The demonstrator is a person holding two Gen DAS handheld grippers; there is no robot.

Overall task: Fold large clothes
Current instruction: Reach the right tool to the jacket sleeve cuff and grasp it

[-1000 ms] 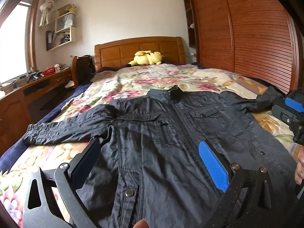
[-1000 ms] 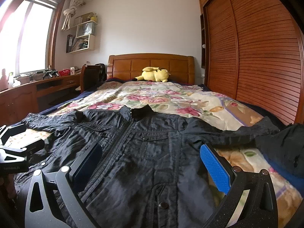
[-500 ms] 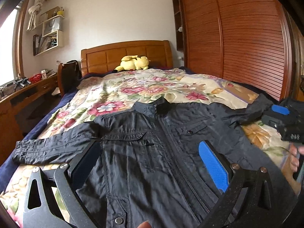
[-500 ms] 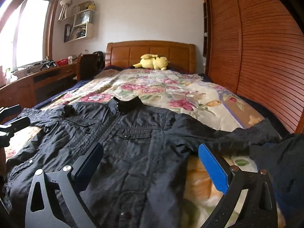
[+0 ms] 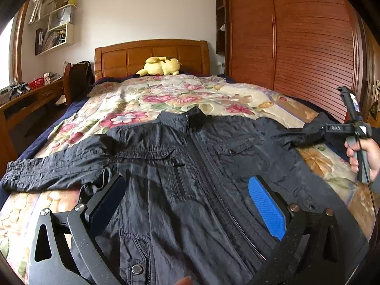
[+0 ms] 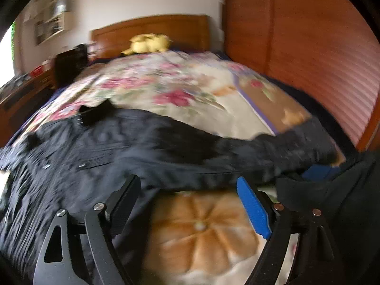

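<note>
No brand can be read anywhere; only some tiny white lettering is seen on the right gripper's (image 5: 342, 128) body, too small to make out. A bed (image 5: 237, 99) with a floral quilt fills the room, and a black jacket (image 5: 190, 166) is spread flat on it, zipped, collar toward the headboard (image 5: 152, 54). A wardrobe (image 5: 296, 47) and a desk (image 5: 23, 104) flank the bed. A yellow plush (image 5: 161, 66) is propped at the headboard. The left gripper (image 5: 187, 201) is held wide open over the jacket, empty. The right gripper's jaws have just been closing, nothing pinched.

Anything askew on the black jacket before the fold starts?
Mostly flat, zipped, front up. The black nylon jacket has one sleeve out straight, but the other sleeve's cuff is bunched near the bed edge.
</note>
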